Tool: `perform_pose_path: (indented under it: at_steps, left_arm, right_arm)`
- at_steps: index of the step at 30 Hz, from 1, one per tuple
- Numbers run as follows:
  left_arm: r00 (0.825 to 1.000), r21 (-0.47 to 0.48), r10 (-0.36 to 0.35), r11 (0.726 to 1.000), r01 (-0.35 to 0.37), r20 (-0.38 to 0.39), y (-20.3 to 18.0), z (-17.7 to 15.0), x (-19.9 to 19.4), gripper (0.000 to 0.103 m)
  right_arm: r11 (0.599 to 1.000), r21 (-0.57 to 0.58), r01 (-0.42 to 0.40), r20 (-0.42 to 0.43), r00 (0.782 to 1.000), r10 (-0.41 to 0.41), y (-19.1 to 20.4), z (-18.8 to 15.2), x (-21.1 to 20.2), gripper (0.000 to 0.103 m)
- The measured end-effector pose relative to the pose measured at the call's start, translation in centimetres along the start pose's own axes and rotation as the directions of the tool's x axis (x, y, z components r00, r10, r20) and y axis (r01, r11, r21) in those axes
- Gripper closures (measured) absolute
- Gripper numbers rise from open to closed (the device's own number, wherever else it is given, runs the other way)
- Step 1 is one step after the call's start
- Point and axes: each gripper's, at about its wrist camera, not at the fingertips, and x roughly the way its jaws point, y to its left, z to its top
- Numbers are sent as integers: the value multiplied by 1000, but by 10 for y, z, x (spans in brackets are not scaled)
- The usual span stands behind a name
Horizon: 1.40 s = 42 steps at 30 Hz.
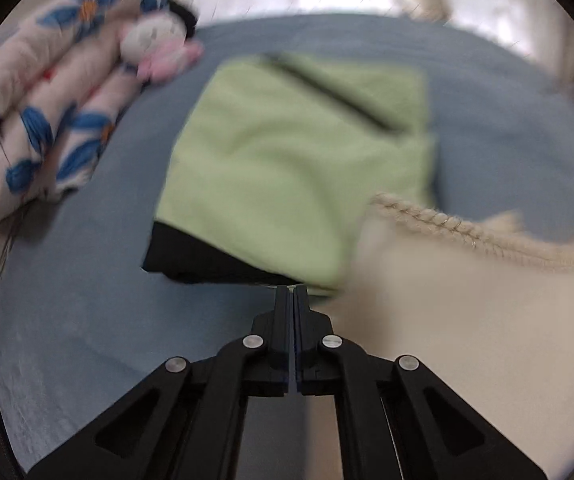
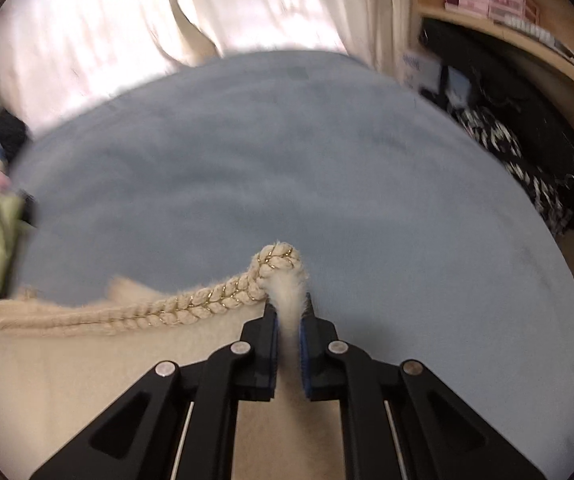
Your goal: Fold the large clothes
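Observation:
A cream knitted garment (image 2: 87,368) with a braided, gold-threaded edge (image 2: 207,304) lies on the blue bed sheet (image 2: 287,160). My right gripper (image 2: 289,308) is shut on a fluffy tuft of that edge, which sticks up between the pads. In the left wrist view the same garment (image 1: 467,320) fills the lower right, blurred. Beside its left border, my left gripper (image 1: 291,290) is shut; I see no cloth between its fingers. Just beyond it lies a folded green garment (image 1: 287,160) on top of a black one (image 1: 199,256).
A floral quilt (image 1: 35,112) and a small plush toy (image 1: 155,44) lie at the bed's far left. Pale curtains (image 2: 147,20) hang behind the bed. At the right, a wooden shelf (image 2: 499,24) holds pink boxes above dark bags and patterned cloth (image 2: 527,152).

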Motion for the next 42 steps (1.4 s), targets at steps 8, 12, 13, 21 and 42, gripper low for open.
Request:
perform_pose_path:
  at_steps: [8, 12, 13, 21, 42]
  left_arm:
    - [998, -79, -56, 995, 55, -11, 12, -14, 48, 102]
    - [997, -72, -69, 995, 71, 42, 15, -16, 18, 98]
    - [994, -61, -80, 995, 84, 69, 13, -18, 5, 97]
    - [941, 79, -294, 956, 284, 167, -36, -70, -90, 89]
    - [921, -102, -366, 920, 380, 131, -14, -192, -56, 95]
  right_arm:
    - [989, -108, 105, -8, 994, -107, 19, -13, 21, 87]
    - [989, -103, 109, 9, 994, -108, 19, -12, -2, 83]
    - [992, -86, 97, 17, 995, -96, 20, -14, -13, 81]
    - [987, -113, -114, 113, 985, 127, 70, -57, -115, 75]
    - [984, -153, -87, 31, 995, 93, 93, -198, -135, 55]
